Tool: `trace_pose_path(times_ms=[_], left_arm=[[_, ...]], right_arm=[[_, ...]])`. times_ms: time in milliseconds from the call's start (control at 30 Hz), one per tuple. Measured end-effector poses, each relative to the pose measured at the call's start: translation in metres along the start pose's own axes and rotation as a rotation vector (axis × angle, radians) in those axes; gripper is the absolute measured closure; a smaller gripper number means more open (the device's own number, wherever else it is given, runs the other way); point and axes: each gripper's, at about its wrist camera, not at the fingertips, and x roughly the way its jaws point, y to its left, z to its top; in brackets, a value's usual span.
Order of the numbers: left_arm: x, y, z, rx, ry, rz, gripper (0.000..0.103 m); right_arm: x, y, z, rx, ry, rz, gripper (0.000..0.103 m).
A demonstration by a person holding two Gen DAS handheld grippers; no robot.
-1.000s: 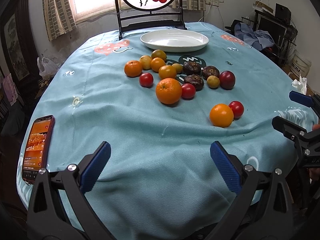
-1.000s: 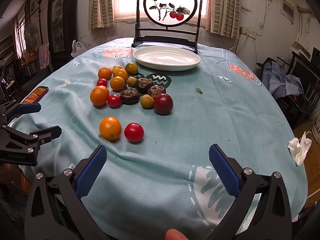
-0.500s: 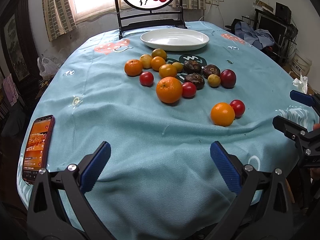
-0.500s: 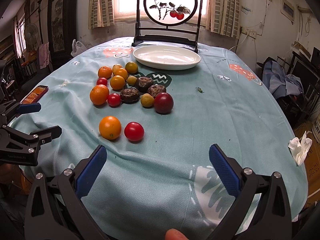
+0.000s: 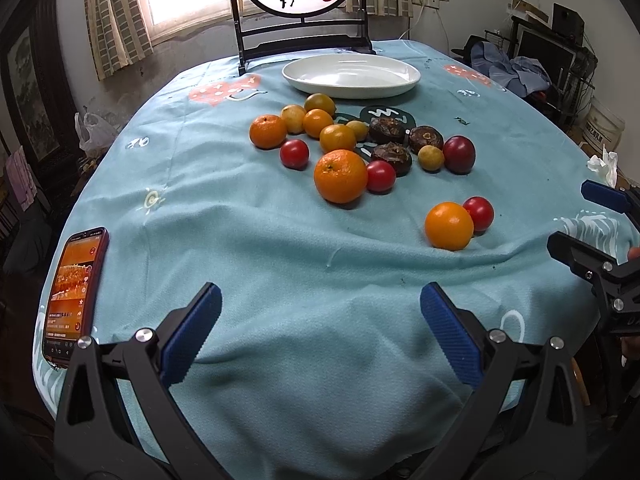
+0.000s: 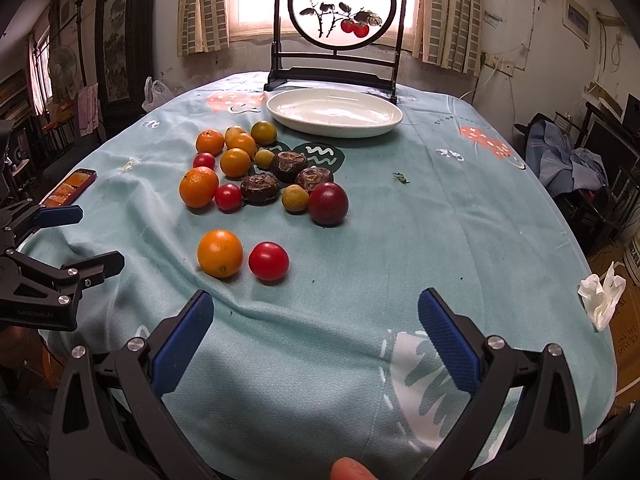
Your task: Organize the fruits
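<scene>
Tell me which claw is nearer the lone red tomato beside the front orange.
Right. The right claw sits just behind the small red tomato, slightly to its right; the left claw hangs farther back and well to its left.

- The left gripper (image 5: 320, 332) has two black plastic arms, angular with triangular cut-outs, each tipped with a blue ribbed pad (image 5: 191, 334).
- Silver round screw heads (image 5: 143, 334) sit just behind each pad.
- The right gripper (image 6: 316, 338) has the same build: black frame, blue textured pads (image 6: 448, 340), silver screws (image 6: 496, 342).
- Small pale lettering, unreadable, marks the left gripper's side.
- A fingertip (image 6: 352, 470) shows below the right claw.
</scene>
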Motion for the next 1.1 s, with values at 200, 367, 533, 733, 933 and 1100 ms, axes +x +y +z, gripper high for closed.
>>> trace_pose_path(times_ms=[200,367,533,733,933,1100], left_arm=[[0.005,0.002,-0.001,-0.003,0.010,0.001,0.002],[0.010,0.004,-0.002,-0.007,0.022,-0.004,0.002],[0.016,0.005,-0.003,-0.013,0.034,-0.015,0.002],[0.022,0.007,-0.005,-0.014,0.026,-0.041,0.002],[0.018,0.007,-0.004,0.020,-0.028,-0.082,0.002],[0.010,-0.001,0.005,0.058,-0.084,-0.170,0.002]], right_arm=[[0.001,-0.001,0.000,0.004,0.008,0.001,0.001],[0.004,-0.003,0.000,0.006,0.006,0.031,0.001],[0.004,-0.010,0.000,0.087,-0.069,0.203,0.001],[0.027,-0.012,0.008,0.131,0.005,0.249,0.006],[0.051,-0.010,0.015,0.126,0.079,0.233,0.046],[0.069,-0.005,0.019,0.099,0.120,0.245,0.057]])
